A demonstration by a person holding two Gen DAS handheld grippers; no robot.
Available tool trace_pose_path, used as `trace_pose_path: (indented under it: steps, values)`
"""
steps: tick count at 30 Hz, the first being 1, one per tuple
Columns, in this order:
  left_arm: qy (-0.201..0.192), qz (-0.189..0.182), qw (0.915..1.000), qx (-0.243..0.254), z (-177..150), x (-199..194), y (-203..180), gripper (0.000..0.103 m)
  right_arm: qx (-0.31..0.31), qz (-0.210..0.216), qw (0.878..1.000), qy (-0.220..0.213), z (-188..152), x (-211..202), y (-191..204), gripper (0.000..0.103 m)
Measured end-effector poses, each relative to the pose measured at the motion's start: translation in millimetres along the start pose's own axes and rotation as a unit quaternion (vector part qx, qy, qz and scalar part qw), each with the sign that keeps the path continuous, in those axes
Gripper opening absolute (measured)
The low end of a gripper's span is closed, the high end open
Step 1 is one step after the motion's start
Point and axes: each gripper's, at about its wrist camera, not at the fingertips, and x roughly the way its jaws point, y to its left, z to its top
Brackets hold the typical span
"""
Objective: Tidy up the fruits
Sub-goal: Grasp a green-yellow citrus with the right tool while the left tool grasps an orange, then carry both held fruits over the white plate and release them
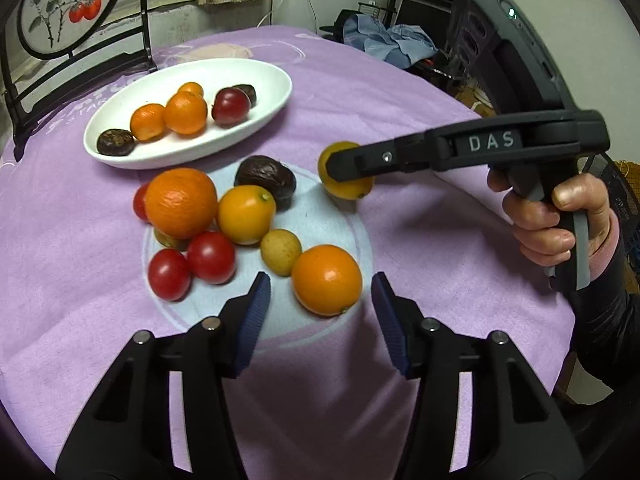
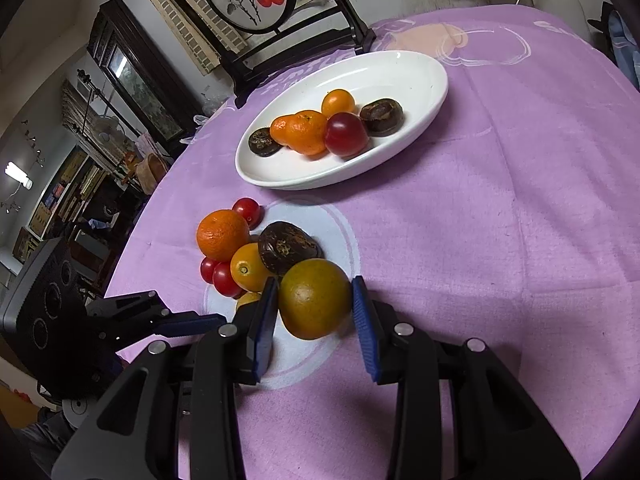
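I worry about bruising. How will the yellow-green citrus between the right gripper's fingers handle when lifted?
The citrus looks round and smooth, so it may roll or slip. The right gripper has ribbed pads, which should help. Its rind looks firm, probably tolerating a gentle squeeze.

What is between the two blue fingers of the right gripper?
In the right wrist view, a yellow-green citrus fruit sits between the right gripper's blue fingers. Both pads look pressed to its sides. The left wrist view shows it gripped too.

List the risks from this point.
1. The yellow-orange citrus is round and pinched only at its sides by the right gripper; it may slip and roll.
2. The open left gripper straddles an orange beside the loose pile; a careless close could scatter fruit.
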Motion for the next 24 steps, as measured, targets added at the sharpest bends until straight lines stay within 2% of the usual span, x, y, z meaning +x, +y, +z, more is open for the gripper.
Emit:
trace_pose_path:
  steps: [7, 11, 18, 21, 24]
  values:
    - [0.018, 0.015, 0.9997, 0.002, 4.1, 14.7, -10.0, 0.053, -0.004, 0.002, 1.000, 0.001, -0.4, -0.4, 2.7, 0.037]
    - [0.023, 0.024, 0.9994, 0.006, 4.4, 19.6, -12.4, 0.040, -0.008, 0.003, 1.000, 0.002, -1.2, 0.4, 4.4, 0.037]
    - [0.019, 0.026, 0.9994, 0.009, 4.4, 18.7, -11.1, 0.039, -0.023, -0.004, 1.000, -0.005, -3.8, -0.7, 10.0, 0.037]
    - [0.003, 0.020, 0.9998, 0.004, 5.6, 9.6, -8.8, 0.039, -0.035, -0.011, 0.999, -0.013, -5.0, -2.4, 14.3, 0.037]
    - [-0.030, 0.016, 0.9994, -0.005, 7.8, -6.6, -4.3, 0.039, -0.054, -0.034, 0.997, -0.031, -4.4, -3.7, 20.3, 0.037]
